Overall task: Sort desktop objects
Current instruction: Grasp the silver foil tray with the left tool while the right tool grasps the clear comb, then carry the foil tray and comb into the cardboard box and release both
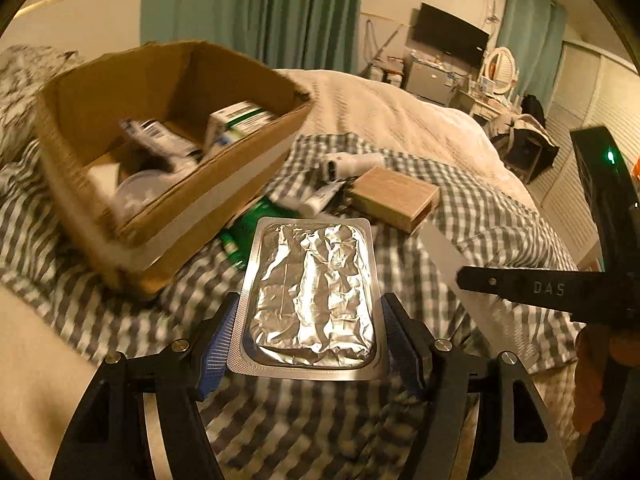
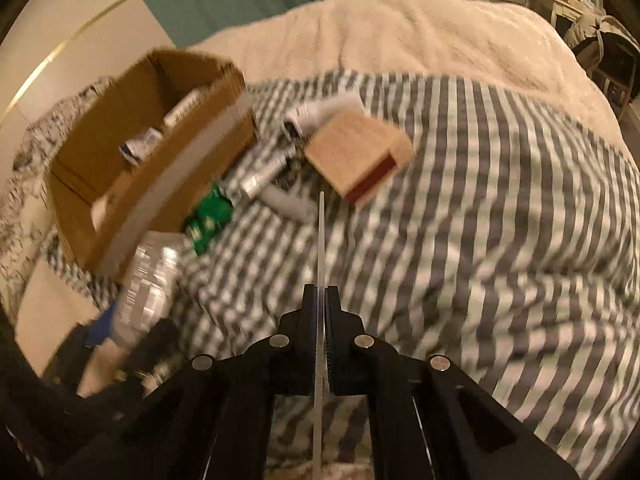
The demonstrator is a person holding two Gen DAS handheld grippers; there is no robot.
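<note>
My left gripper (image 1: 310,320) is shut on a silver foil blister pack (image 1: 312,296), held flat above the checked cloth, just right of the cardboard box (image 1: 240,184). The pack also shows at the lower left of the right wrist view (image 2: 148,280). My right gripper (image 2: 321,292) is shut on a thin grey flat card seen edge-on (image 2: 321,240); the same card shows in the left wrist view (image 1: 444,248), held by the right gripper's black finger (image 1: 520,288). The box (image 2: 120,184) holds several packets and a white medicine carton (image 1: 236,120).
On the checked cloth (image 2: 480,220) lie a wooden block (image 1: 394,196), a white cylinder device (image 1: 348,164), a white tube (image 1: 316,200) and a green packet (image 1: 240,240). The cloth covers a cream-blanketed bed (image 1: 400,120). Furniture stands far behind.
</note>
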